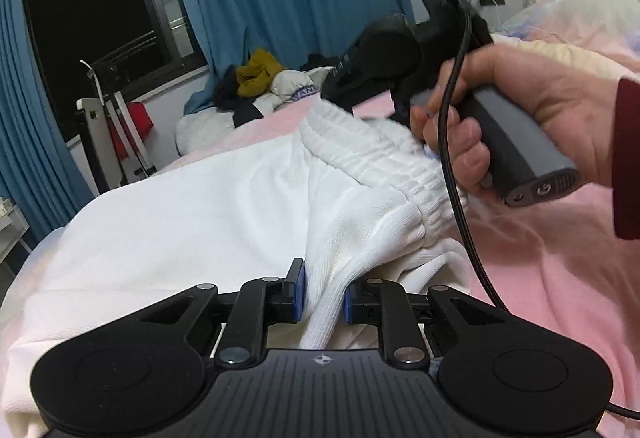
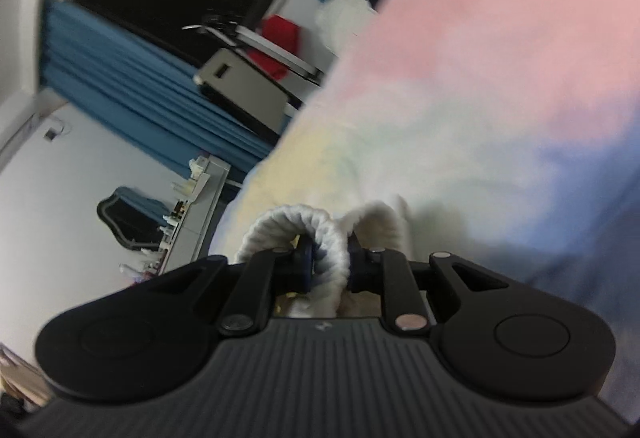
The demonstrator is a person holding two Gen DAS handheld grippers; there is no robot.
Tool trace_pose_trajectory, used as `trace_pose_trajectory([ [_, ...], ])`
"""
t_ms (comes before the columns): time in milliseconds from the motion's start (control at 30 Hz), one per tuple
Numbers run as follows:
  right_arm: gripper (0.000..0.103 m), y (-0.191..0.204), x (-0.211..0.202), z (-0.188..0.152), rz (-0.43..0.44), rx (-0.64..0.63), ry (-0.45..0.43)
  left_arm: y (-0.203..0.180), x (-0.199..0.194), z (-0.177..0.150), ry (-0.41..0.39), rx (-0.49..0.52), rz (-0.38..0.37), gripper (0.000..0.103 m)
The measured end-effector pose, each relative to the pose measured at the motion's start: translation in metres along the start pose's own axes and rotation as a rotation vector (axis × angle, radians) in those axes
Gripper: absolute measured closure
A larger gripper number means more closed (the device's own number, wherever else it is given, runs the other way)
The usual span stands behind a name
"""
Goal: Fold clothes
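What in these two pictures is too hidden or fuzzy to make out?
- Left wrist view: the right gripper's fingertips, hidden by the hand and motion blur.
- Left wrist view: the white garment's lower end, cut off by the frame edge.
- Right wrist view: the bedspread pattern, smeared by blur.
- Right wrist view: small items on the shelf, too small.

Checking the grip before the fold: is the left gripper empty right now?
No, the left gripper is pinching a fold of the white garment between its blue pads.
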State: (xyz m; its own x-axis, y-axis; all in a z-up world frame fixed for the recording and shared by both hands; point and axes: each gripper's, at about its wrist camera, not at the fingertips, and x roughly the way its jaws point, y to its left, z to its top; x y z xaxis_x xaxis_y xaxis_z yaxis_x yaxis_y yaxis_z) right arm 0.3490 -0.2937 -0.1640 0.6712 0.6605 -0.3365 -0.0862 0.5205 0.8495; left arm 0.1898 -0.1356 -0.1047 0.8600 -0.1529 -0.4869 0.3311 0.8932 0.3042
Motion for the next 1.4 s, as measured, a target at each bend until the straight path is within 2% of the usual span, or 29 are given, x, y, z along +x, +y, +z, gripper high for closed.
trace_pose_trajectory([
  [67, 0.083, -0.005, -0.001, 0.001, 0.021, 0.017, 0.007, 0.001, -0.007, -0.002, -0.004, -0.019, -0.011, 0.082],
  [167, 0.079, 0.007, -0.006, -0.001, -0.012, -0.039, 0.008, 0.003, -0.019, -0.006, -0.012, -0.051, -0.029, 0.077],
  [233, 0.073, 0.015, -0.013, -0.005, -0.043, -0.071, -0.005, 0.005, -0.027, -0.008, -0.016, -0.072, -0.04, 0.065],
  [300, 0.053, 0.024, -0.026, -0.008, -0.114, -0.096, -0.043, 0.004, -0.038, -0.012, -0.027, -0.096, -0.053, 0.051],
  [333, 0.048, 0.028, -0.033, -0.011, -0.155, -0.107, -0.07, 0.008, -0.043, -0.012, -0.034, -0.109, -0.063, 0.045],
  [400, 0.028, 0.035, -0.051, -0.016, -0.205, -0.118, -0.127, 0.017, -0.053, -0.01, -0.036, -0.14, -0.08, 0.038],
  [467, 0.021, 0.04, -0.068, -0.021, -0.221, -0.119, -0.166, 0.027, -0.062, -0.01, -0.032, -0.191, -0.093, 0.03],
  [533, 0.021, 0.048, -0.081, -0.026, -0.229, -0.137, -0.172, 0.038, -0.075, -0.011, -0.043, -0.255, -0.089, 0.02],
  [667, 0.021, 0.07, -0.093, -0.048, -0.285, -0.219, -0.153, 0.071, -0.099, -0.01, -0.082, -0.384, -0.054, 0.014],
  [767, 0.022, 0.085, -0.093, -0.071, -0.302, -0.275, -0.126, 0.103, -0.11, -0.015, -0.085, -0.477, -0.009, 0.006],
  [833, 0.022, 0.091, -0.092, -0.086, -0.31, -0.303, -0.108, 0.127, -0.112, -0.022, -0.064, -0.525, 0.045, 0.005],
  [1000, 0.022, 0.077, -0.082, -0.114, -0.393, -0.272, -0.047, 0.179, -0.106, -0.04, 0.023, -0.607, 0.176, 0.005],
  [1033, 0.022, 0.071, -0.077, -0.116, -0.406, -0.256, -0.032, 0.186, -0.104, -0.045, 0.04, -0.636, 0.17, 0.005],
  [1067, 0.021, 0.063, -0.073, -0.117, -0.399, -0.233, -0.016, 0.193, -0.103, -0.05, 0.057, -0.668, 0.153, 0.005],
  [1167, 0.021, 0.041, -0.061, -0.116, -0.296, -0.121, 0.03, 0.211, -0.098, -0.063, 0.101, -0.767, 0.102, 0.005],
  [1200, 0.017, 0.034, -0.057, -0.116, -0.273, -0.086, 0.038, 0.214, -0.097, -0.067, 0.106, -0.799, 0.088, 0.005],
  [1267, 0.011, 0.025, -0.049, -0.116, -0.231, -0.046, 0.043, 0.219, -0.098, -0.07, 0.11, -0.821, 0.075, 0.005],
  [1400, 0.009, 0.022, -0.037, -0.113, -0.158, -0.005, 0.049, 0.222, -0.102, -0.076, 0.123, -0.83, 0.075, 0.005],
])
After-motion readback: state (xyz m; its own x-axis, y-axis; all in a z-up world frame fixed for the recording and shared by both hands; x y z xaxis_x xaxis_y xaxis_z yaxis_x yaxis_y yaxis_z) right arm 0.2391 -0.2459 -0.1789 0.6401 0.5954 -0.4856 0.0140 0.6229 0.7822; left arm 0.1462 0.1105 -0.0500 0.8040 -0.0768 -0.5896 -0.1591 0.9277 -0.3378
